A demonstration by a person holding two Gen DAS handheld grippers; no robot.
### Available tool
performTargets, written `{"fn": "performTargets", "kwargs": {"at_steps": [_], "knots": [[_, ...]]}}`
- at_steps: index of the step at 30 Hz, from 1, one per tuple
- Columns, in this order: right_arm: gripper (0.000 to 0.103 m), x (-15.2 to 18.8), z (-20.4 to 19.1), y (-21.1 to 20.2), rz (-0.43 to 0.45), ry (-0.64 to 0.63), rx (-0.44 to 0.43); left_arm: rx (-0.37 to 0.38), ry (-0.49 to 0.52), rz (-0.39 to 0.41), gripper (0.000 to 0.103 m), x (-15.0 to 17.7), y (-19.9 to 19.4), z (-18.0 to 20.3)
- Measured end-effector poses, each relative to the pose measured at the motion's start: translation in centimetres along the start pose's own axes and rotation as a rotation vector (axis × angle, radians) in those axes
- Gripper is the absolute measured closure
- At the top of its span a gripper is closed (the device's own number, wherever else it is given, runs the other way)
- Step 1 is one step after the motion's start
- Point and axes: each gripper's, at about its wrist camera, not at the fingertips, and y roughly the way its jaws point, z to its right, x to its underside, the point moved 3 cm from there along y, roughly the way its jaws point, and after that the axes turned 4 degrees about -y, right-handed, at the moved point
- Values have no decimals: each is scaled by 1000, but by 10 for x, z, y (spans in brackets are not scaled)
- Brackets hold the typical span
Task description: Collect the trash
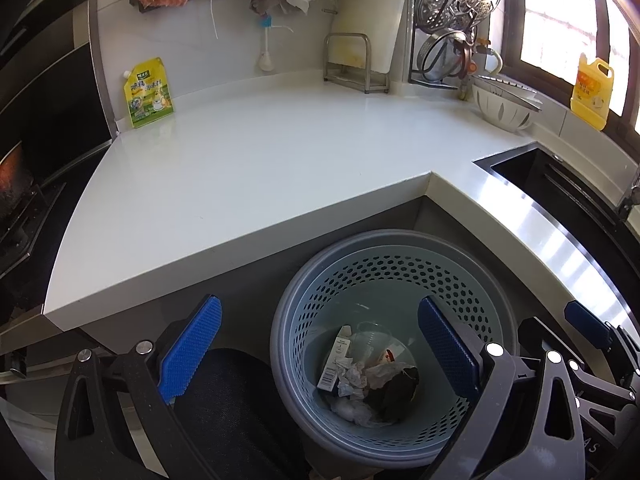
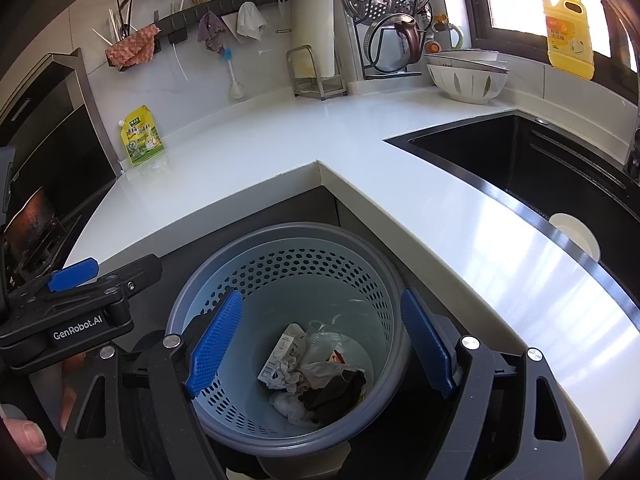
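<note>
A grey-rimmed trash bin [image 1: 396, 240] [image 2: 288, 232] with a blue perforated liner stands on the floor in the inner corner of the white counter. At its bottom lies the trash [image 1: 372, 380] [image 2: 316, 372]: crumpled paper, a small carton, a clear cup and a dark scrap. My left gripper [image 1: 320, 350] hangs open over the bin's left side, with nothing between its blue pads. My right gripper [image 2: 322, 344] is open above the bin's mouth, also with nothing in it. In the right wrist view the left gripper's blue pad [image 2: 72, 276] shows at the left.
A yellow-green pouch [image 1: 149, 94] [image 2: 141, 140] leans on the back wall of the white counter [image 1: 280, 160]. A black sink [image 2: 540, 168] lies at right, with a white colander [image 2: 466, 78] and a yellow detergent bottle [image 2: 568, 36] behind it. A stove [image 1: 24, 184] is at left.
</note>
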Motion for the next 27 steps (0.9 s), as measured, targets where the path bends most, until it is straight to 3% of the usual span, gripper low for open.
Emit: {"fn": "performTargets", "kwargs": {"at_steps": [27], "knots": [[25, -2, 2, -3, 9, 0, 6, -5, 11, -1, 6, 3, 1, 0]]}}
